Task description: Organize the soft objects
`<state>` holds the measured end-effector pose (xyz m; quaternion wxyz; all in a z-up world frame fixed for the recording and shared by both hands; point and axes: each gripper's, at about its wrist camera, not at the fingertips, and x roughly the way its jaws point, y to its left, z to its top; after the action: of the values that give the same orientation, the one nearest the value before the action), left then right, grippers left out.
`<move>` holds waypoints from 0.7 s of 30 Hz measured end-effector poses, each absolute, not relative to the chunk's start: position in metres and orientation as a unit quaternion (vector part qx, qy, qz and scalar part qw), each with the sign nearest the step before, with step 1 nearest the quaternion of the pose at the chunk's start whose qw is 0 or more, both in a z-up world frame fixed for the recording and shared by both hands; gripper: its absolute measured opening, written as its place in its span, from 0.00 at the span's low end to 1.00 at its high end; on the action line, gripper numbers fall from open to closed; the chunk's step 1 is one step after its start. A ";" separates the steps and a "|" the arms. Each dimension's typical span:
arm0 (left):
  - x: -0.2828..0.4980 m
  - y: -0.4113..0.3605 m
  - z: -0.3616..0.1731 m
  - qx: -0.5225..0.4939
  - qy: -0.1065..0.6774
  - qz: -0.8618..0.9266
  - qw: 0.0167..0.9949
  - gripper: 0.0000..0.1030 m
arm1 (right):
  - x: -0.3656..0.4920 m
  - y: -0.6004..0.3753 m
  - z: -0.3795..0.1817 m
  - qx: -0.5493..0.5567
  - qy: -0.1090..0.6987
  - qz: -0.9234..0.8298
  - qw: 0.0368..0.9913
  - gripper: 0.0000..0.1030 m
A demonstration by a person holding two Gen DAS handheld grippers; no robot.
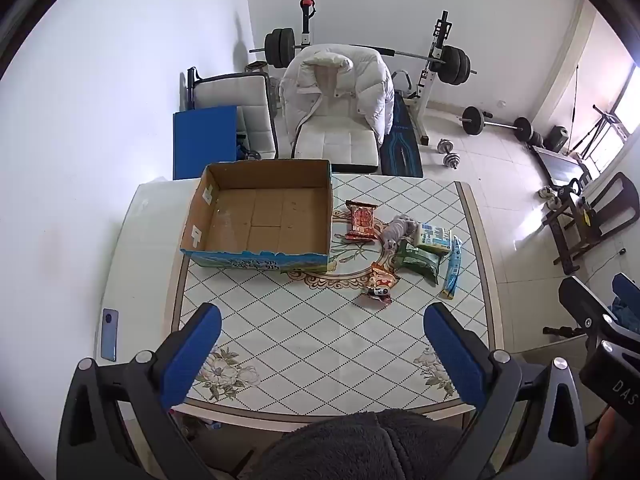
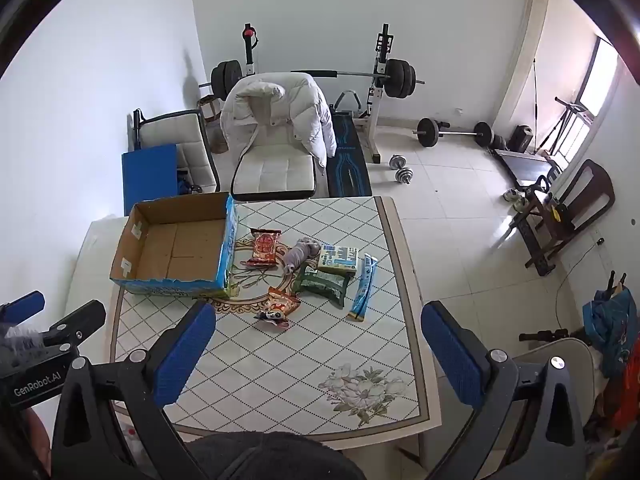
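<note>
Nothing has been picked up: the cardboard box (image 1: 264,216) sits empty, and all the soft things lie on the surface (image 1: 320,336) beside it, so this reads as the opening step, choosing a first item.

The left gripper (image 1: 322,344) hovers above the near edge of the surface with its fingers (image 1: 192,356) spread wide and nothing between them. The right gripper (image 2: 318,344) does likewise, fingers (image 2: 182,354) apart and empty.

Ahead of the left fingers and toward their right side lies the cluster: a red snack packet (image 1: 361,221) nearest the box, a grey plush toy (image 1: 395,232), a cream and blue pack (image 1: 434,237), a green packet (image 1: 418,261), a long blue stick pack (image 1: 454,270), and closest of all an orange wrapper with a small panda figure (image 1: 380,284) (the fisheye makes it hard to tell whether that is one item or two). The box stands ahead and toward the left fingertip.

The right gripper looks best placed to start, since the cluster lies almost straight ahead between its fingers. The next move calls for reaching forward and down over the orange wrapper (image 2: 280,306), closing gently on the crinkly film, then carrying it left into the box.
</note>
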<state>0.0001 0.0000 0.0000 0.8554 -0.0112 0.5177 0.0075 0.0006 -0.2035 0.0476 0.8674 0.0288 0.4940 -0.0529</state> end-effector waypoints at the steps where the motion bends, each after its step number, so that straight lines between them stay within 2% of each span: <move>1: 0.000 0.000 0.000 -0.011 0.517 0.008 0.856 1.00 | 0.001 -0.203 0.048 0.028 0.494 -0.052 0.867 1.00; 21: 0.009 0.006 0.010 -0.014 0.502 0.008 0.865 1.00 | 0.007 -0.197 0.049 0.012 0.482 -0.072 0.873 1.00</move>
<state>0.0093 0.0065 0.0102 0.8647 -0.0145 0.5020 0.0083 0.0072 -0.1966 0.0493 0.8731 0.0120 0.4820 -0.0724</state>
